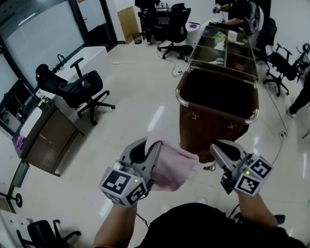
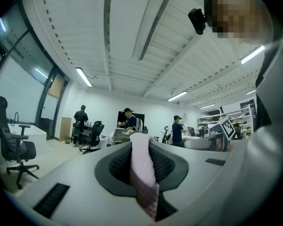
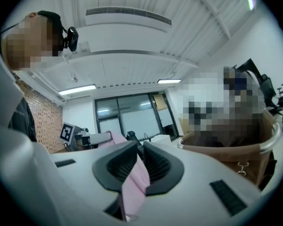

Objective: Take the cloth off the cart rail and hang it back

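Cloth (image 1: 171,165), pink, hangs clear of the cart rail (image 1: 180,99), stretched between the two grippers close to the person's body. The left gripper (image 1: 149,150) jaws are clenched on one end and the right gripper (image 1: 220,153) jaws on the other. Its long axis runs left to right, roughly parallel to the rail ahead, and the right gripper appears nearer. Only the head view shows this span. The gripper views show the fabric (image 2: 142,168) (image 3: 137,178) pinched between the ribbed pads.
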`<state>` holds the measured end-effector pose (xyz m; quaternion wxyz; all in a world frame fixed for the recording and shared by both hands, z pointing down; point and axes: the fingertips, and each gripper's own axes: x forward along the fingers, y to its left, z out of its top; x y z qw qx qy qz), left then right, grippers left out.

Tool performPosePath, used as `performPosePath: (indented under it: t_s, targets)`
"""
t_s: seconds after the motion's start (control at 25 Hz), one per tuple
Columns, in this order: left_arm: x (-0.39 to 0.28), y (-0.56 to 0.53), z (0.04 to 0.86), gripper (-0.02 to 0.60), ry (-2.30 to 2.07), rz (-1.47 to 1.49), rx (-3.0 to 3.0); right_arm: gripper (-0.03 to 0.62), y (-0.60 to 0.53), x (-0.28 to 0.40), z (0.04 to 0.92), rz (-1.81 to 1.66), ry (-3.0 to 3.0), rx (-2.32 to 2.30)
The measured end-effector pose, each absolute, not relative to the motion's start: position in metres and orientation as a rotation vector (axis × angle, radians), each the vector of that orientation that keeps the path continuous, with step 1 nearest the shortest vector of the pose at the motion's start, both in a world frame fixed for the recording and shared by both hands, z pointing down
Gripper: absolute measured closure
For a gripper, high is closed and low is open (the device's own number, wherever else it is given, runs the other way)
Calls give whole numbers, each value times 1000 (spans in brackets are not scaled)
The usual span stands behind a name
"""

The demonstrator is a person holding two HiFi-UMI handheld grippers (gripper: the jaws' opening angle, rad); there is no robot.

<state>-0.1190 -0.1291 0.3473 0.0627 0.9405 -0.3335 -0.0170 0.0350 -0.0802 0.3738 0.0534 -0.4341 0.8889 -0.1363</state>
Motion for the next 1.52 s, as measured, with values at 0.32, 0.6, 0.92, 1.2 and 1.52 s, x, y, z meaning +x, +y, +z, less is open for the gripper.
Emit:
performPosePath:
  t_s: [0.32, 0.6, 0.92, 1.2, 1.52]
  targets:
    - [-82, -137, 370, 527, -934, 18, 2873, 531, -92, 65, 372, -390, 2657, -1419]
    - [-85, -143, 376, 526, -945, 38, 2853, 540, -96, 79, 366, -397, 2633, -1445]
    - [-96, -148, 370, 528, -998, 28, 2843, 540, -97, 76, 368, -398, 2657, -1425]
    - [-102, -151, 369, 528, -1022, 27, 2833, 540, -98, 73, 368, -395, 2661, -1418]
    - [-100, -148, 369, 528, -1010, 27, 2840, 540, -93, 76, 370, -396, 2648, -1441]
